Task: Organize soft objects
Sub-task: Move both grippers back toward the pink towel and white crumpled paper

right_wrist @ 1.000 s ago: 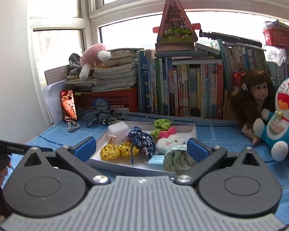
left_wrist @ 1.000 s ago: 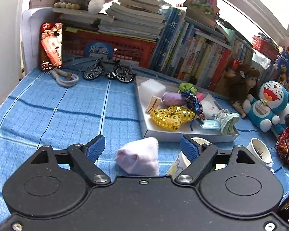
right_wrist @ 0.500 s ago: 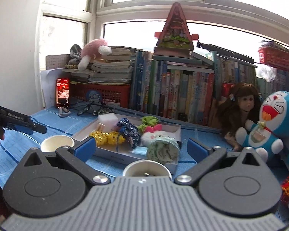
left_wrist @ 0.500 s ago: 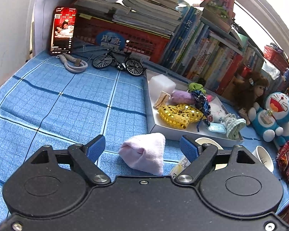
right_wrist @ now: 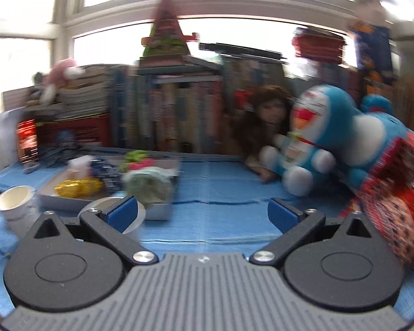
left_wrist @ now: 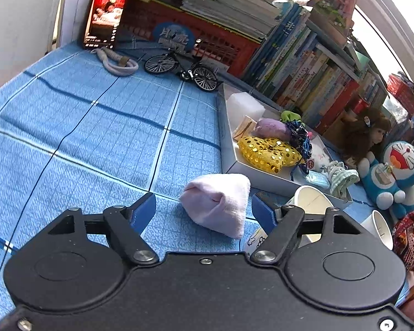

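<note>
Item: pink folded cloth (left_wrist: 218, 204), lying on the blue-checked tabletop (left_wrist: 96, 138) just before the white tray (left_wrist: 265, 182). Likely light, soft, compressible; best pinched across its bulging middle. Left tool (left_wrist: 204, 209) is tilting downward, its jaws just been closing, flanking the cloth, not yet pressing. Right tool (right_wrist: 202, 211) is gaping, empty.

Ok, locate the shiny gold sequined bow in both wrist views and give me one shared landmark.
Left wrist: gold sequined bow lies in the white tray, right of centre.
Right wrist: the bow sits lower left, blurred, in the tray.
Shared landmark: blue cat plush.
</note>
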A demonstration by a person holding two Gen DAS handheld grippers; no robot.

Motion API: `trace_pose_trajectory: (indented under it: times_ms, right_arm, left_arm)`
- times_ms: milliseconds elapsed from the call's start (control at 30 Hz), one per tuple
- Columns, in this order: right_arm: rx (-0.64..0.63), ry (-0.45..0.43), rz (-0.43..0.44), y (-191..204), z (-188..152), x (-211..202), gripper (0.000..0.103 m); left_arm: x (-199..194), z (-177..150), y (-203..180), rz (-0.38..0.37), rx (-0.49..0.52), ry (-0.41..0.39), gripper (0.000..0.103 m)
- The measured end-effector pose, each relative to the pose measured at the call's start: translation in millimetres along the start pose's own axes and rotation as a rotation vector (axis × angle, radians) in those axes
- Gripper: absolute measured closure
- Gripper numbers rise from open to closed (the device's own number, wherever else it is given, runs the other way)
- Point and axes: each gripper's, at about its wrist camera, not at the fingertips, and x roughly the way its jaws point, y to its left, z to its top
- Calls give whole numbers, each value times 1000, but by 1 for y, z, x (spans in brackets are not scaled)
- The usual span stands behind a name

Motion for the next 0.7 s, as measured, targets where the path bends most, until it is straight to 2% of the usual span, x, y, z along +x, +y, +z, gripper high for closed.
trace_pose_trajectory:
  times_ms: [167,400,700]
  right_arm:
    - [66,24,-100,-29,-17,3,0]
    - [71,87,-126,-34,-51,24,0]
    - [18,109,-116,-18,-62,50,1]
  left_arm:
    - [6,-3,7,-5,-40,14,33]
    - [17,-6,17,-31,-127,47,36]
    - [32,-7,21,-91,-229,82,36]
